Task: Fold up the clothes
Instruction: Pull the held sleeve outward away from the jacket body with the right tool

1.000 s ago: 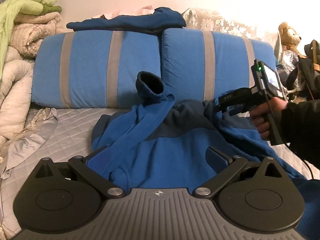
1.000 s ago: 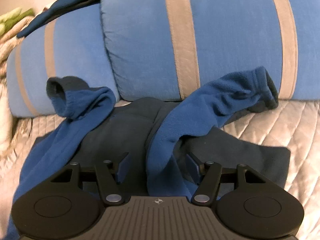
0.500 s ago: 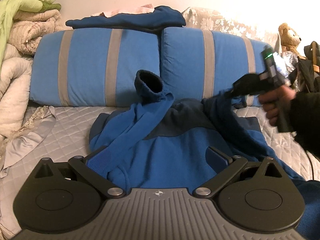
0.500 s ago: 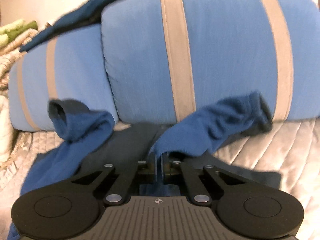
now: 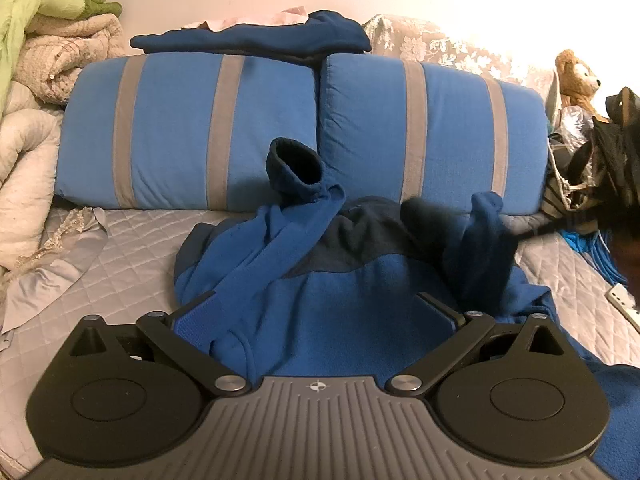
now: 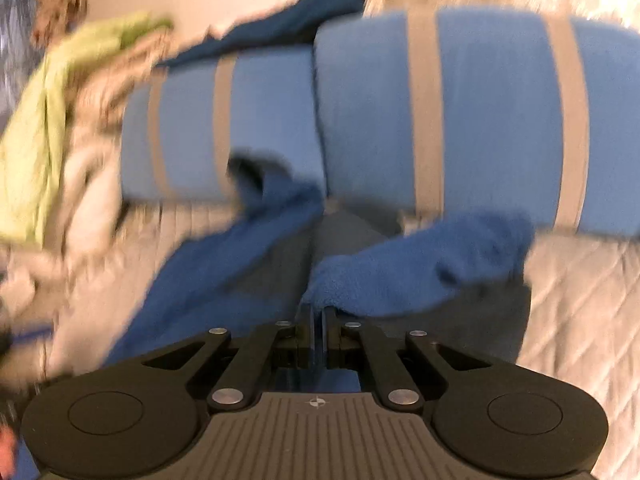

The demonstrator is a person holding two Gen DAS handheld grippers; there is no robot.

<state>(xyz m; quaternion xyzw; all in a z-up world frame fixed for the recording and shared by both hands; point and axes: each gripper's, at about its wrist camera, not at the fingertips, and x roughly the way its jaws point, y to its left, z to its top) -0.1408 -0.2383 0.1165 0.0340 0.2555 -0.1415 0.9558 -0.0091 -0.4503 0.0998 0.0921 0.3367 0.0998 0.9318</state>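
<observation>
A blue fleece sweater point(image 5: 344, 304) with a darker yoke lies on the grey quilted bed point(image 5: 120, 248). Its left sleeve point(image 5: 296, 208) runs up to the pillows, cuff standing open. My left gripper point(image 5: 316, 320) hovers open and wide over the sweater's near edge, with cloth lying between the fingers. My right gripper point(image 6: 318, 316) is shut on the sweater's right sleeve point(image 6: 420, 276), which hangs lifted off the body. In the left wrist view this raised sleeve point(image 5: 480, 240) is blurred, and only a dark streak of the right gripper shows beside it.
Two blue pillows with grey stripes point(image 5: 192, 128) stand behind the sweater, a folded dark blue garment point(image 5: 256, 38) on top. Blankets point(image 5: 36, 80) are piled at the left. A teddy bear point(image 5: 576, 76), bags point(image 5: 592, 168) and a white object point(image 5: 624, 300) crowd the right.
My right gripper shut on the right sleeve, then pulled it up and away to the right. The hand has left the left wrist view. My left gripper stayed put.
</observation>
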